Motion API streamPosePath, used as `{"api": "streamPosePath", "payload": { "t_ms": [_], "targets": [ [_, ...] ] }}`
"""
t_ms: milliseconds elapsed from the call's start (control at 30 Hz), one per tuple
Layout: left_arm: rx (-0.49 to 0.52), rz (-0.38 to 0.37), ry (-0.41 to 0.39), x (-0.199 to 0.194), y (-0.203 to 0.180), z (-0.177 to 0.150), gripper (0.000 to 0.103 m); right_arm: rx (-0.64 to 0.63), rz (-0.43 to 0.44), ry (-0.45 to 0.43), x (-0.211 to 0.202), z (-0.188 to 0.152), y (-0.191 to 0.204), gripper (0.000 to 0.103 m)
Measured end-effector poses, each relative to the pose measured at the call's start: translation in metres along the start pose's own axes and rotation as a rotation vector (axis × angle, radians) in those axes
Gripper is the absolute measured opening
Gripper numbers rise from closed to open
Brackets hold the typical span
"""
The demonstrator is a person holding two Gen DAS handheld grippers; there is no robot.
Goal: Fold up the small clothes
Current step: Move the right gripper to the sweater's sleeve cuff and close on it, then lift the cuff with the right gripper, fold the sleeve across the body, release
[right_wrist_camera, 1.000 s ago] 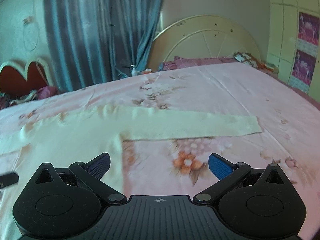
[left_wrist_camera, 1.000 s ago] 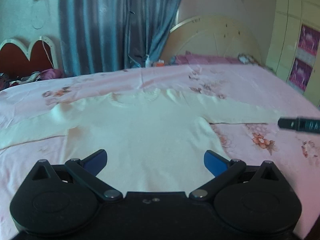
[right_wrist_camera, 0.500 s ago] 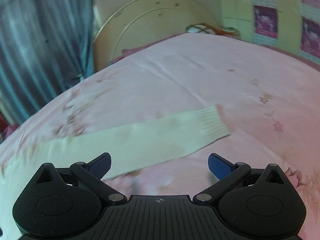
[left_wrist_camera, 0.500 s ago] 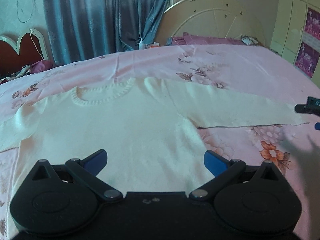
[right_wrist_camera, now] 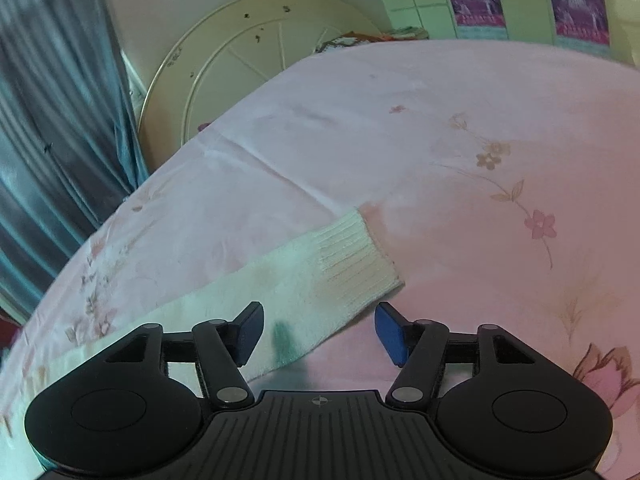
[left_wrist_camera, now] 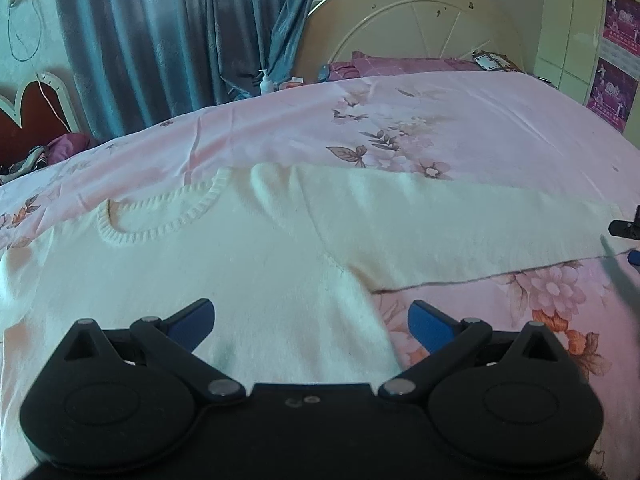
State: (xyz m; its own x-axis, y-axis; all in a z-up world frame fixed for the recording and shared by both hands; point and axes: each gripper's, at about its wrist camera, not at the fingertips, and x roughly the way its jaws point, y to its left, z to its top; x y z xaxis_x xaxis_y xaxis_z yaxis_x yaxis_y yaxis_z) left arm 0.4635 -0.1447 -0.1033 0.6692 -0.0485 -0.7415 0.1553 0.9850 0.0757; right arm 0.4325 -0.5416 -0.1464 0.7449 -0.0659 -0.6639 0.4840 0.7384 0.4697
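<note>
A cream knit sweater lies flat, face up, on the pink flowered bedsheet, its ribbed neckline toward the far side. My left gripper is open, low over the sweater's body beside the armpit, with nothing between the pads. The right sleeve stretches out to the right, where my right gripper's tips show at the frame edge. In the right wrist view my right gripper straddles the sleeve just behind the ribbed cuff. Its jaws are closing, and the pads stand clear of the cloth.
A cream round headboard and purple pillows stand at the far end of the bed. Blue curtains hang behind, with a pump bottle below them. A wardrobe with pink posters is at the right.
Both grippers came lower and closer to the sweater. The left one advanced toward the shoulder. The right one rolled, travelled out along the sleeve to the cuff, and its jaws narrowed.
</note>
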Motion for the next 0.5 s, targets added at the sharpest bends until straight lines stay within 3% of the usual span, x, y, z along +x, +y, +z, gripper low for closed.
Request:
{"api": "streamPosePath", "payload": {
  "t_ms": [167, 300, 400, 500],
  "targets": [
    [-0.031, 0.004, 0.006, 0.001, 0.012, 0.0, 0.103, 0.03, 0.018, -0.019, 0.007, 0.004, -0.001, 0.059],
    [-0.047, 0.018, 0.011, -0.006, 0.032, -0.002, 0.103, -0.016, -0.055, -0.037, 0.017, 0.006, 0.001, 0.01],
    [-0.069, 0.029, 0.032, -0.011, 0.057, -0.008, 0.103, -0.052, -0.075, -0.041, 0.017, 0.009, 0.008, 0.003],
    [-0.095, 0.058, 0.039, -0.015, 0.086, -0.017, 0.103, -0.122, -0.05, -0.069, 0.005, 0.005, 0.036, 0.003]
  ]
}}
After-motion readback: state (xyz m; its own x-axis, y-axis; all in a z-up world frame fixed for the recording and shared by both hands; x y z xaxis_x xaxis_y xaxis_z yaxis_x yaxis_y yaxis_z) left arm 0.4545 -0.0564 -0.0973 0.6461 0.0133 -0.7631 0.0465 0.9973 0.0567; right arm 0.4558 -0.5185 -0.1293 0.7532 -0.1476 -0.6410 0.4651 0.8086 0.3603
